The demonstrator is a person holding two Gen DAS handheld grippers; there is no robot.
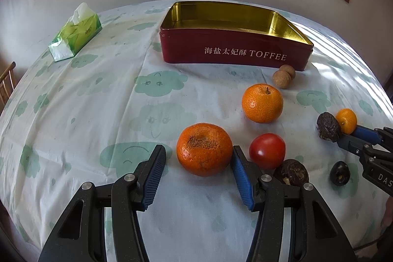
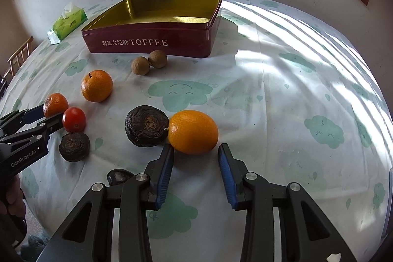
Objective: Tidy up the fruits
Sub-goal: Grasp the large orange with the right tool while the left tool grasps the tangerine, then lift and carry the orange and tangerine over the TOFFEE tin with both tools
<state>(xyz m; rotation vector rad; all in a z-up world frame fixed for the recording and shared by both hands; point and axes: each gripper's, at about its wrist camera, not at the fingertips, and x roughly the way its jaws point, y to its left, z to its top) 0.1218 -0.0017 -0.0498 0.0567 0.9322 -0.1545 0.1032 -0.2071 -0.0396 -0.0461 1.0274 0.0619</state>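
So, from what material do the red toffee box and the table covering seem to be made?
The toffee box looks like thin metal: glossy red paint outside, and a shiny gold inside that mirrors the light. The table covering seems to be thin plastic sheet, though coated cloth is possible: it has a slight sheen, sharp fold creases and printed green cloud faces.

The right hand-held gripper [image 2: 196, 172] hides part of a small dark fruit [image 2: 119, 176] behind its finger.
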